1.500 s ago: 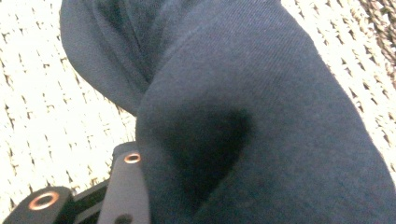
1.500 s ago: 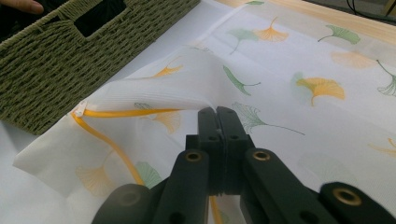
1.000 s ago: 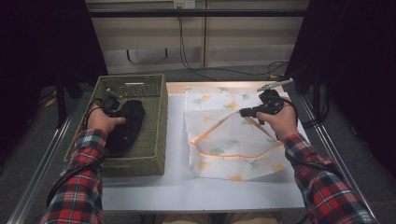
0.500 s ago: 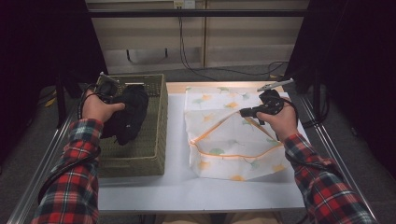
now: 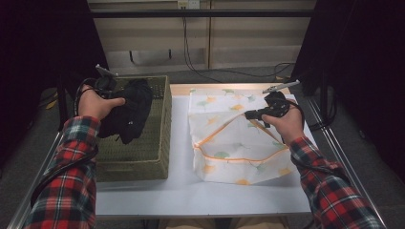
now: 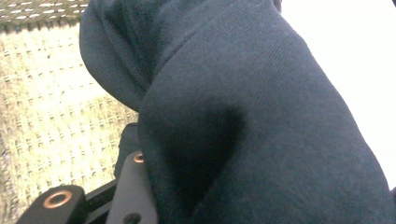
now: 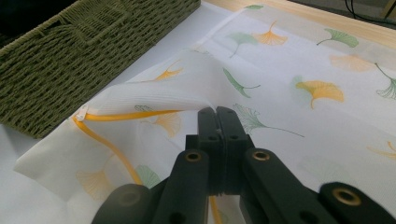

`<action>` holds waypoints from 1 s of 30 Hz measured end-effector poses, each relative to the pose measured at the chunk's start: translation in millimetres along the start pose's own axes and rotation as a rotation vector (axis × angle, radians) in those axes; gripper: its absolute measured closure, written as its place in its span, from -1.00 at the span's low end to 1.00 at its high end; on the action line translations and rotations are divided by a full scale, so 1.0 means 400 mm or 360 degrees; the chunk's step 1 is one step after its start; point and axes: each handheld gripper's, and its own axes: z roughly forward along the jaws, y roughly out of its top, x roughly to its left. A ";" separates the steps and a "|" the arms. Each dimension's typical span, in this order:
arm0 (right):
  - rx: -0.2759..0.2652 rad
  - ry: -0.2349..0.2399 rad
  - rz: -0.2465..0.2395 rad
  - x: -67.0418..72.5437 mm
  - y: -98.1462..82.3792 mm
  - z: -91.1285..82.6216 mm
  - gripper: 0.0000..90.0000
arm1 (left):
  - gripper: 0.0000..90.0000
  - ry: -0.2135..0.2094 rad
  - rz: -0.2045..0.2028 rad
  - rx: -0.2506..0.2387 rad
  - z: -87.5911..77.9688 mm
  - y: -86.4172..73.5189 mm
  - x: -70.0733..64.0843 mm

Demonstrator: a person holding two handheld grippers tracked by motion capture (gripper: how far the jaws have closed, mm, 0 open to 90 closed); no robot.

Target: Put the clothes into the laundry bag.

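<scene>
We are lifting the dark garment (image 5: pixel 129 112) clear of the woven basket (image 5: pixel 157 143), our left gripper (image 5: pixel 106 87) clamped partway closed on a thick fold of it. Our right gripper (image 5: pixel 252 113) is pinching the upper edge of the leaf-print laundry bag (image 5: pixel 229 157) with jaws fully together, holding the orange-trimmed mouth open above the table (image 5: pixel 181 191). We are wanting that mouth held high and wide, and the trailing cloth carried clear of the basket rim before we swing across.
</scene>
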 end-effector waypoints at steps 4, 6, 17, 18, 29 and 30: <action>0.0004 0.0002 -0.0008 0.004 0.004 0.000 1.00 | 0.31 -0.0030 0.0014 0.0010 -0.001 0.006 -0.017; 0.0008 0.0001 -0.0012 0.005 0.005 0.001 1.00 | 0.31 -0.0047 0.0028 0.0014 -0.003 0.009 -0.027; 0.0017 -0.0002 0.0001 0.004 0.003 0.002 1.00 | 0.31 -0.0138 0.0099 0.0015 -0.024 0.036 -0.097; 0.0018 0.0000 -0.0005 0.004 0.003 0.002 1.00 | 0.31 -0.0142 0.0114 0.0015 -0.027 0.040 -0.104; 0.0018 -0.0014 -0.0006 0.002 0.004 0.002 1.00 | 0.31 -0.0221 0.0215 0.0062 -0.033 0.058 -0.164; 0.0019 -0.0020 -0.0004 0.002 0.004 0.002 1.00 | 0.31 -0.0217 0.0222 0.0059 -0.033 0.060 -0.171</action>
